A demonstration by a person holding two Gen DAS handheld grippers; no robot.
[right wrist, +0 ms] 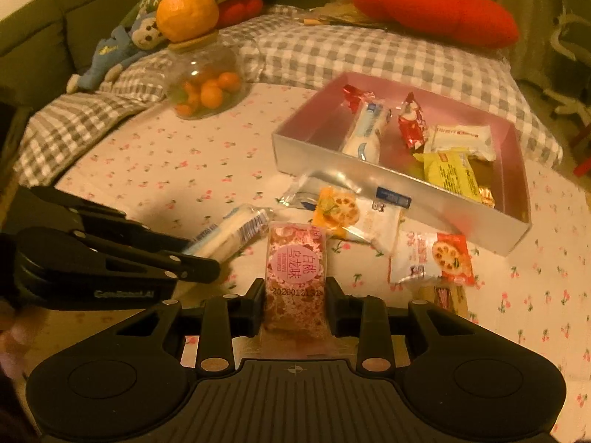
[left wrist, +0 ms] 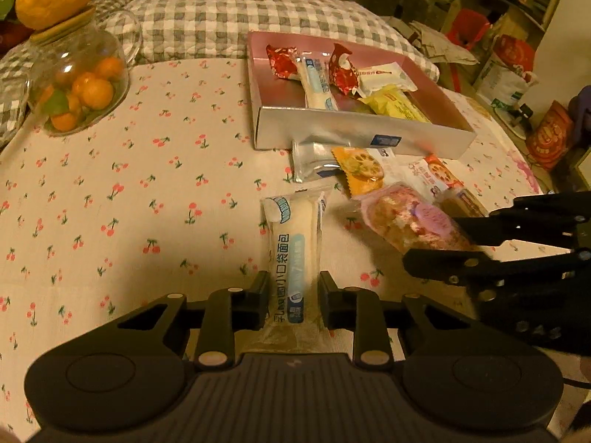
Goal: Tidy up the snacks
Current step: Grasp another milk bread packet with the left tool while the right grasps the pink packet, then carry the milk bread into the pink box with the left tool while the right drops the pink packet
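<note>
Loose snack packets [right wrist: 341, 217] crowd box [right wrist: 406, 188] front.

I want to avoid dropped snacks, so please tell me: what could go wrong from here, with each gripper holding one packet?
1. The left gripper grips the white bread packet near one end; the long free end may sag or slip out.
2. The right gripper squeezes the pink snack packet, which looks brittle and may crumble.
3. Both grippers sit close together; heading for the box at once, they could collide.
</note>
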